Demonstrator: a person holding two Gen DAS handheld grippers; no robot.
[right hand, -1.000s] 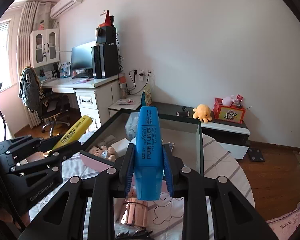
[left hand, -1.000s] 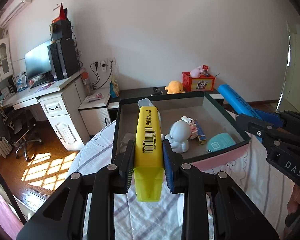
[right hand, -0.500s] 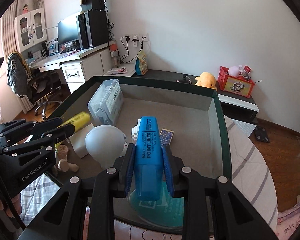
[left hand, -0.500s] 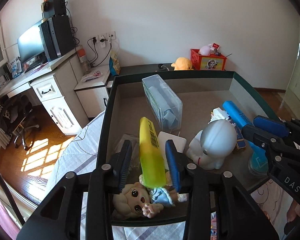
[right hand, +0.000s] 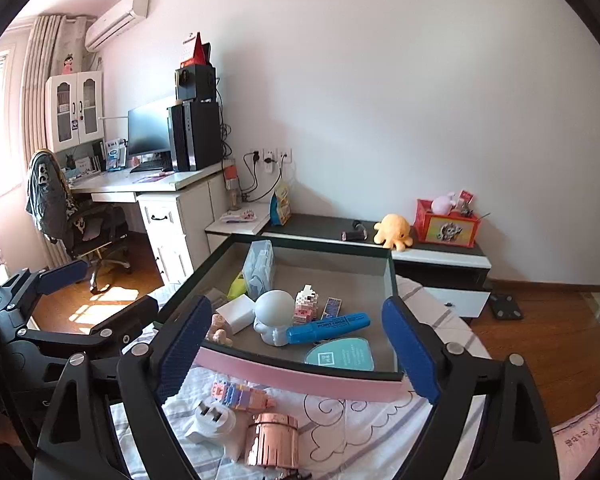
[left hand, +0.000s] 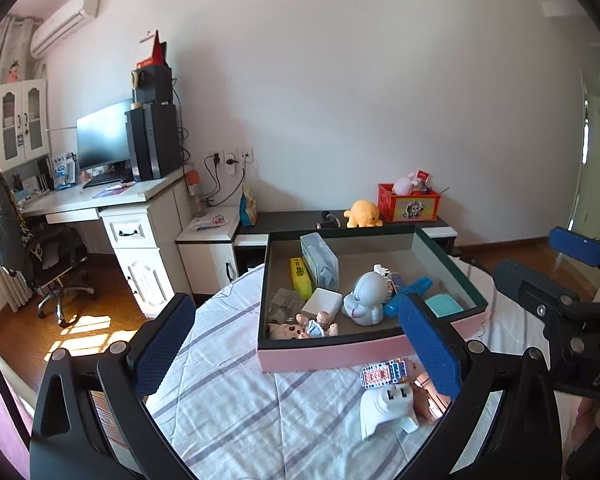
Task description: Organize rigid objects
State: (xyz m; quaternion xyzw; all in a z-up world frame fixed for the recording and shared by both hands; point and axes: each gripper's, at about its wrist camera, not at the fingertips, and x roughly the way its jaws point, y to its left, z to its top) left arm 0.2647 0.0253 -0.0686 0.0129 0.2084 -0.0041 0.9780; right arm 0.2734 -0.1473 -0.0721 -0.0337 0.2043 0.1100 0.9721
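Ahead of both pairs of tongs sits a pink-sided box (left hand: 332,354) on a striped cloth (left hand: 236,400). Both the left gripper (left hand: 296,344) and right gripper (right hand: 296,350) are opening wide, nothing between their blue pads. Beyond the left gripper, a yellow highlighter (left hand: 300,276) lies in the box beside a clear case (left hand: 320,266). Past the right gripper, a blue highlighter (right hand: 328,326) rests against a grey figurine (right hand: 274,314). Just below the right gripper lies a copper cup (right hand: 272,438).
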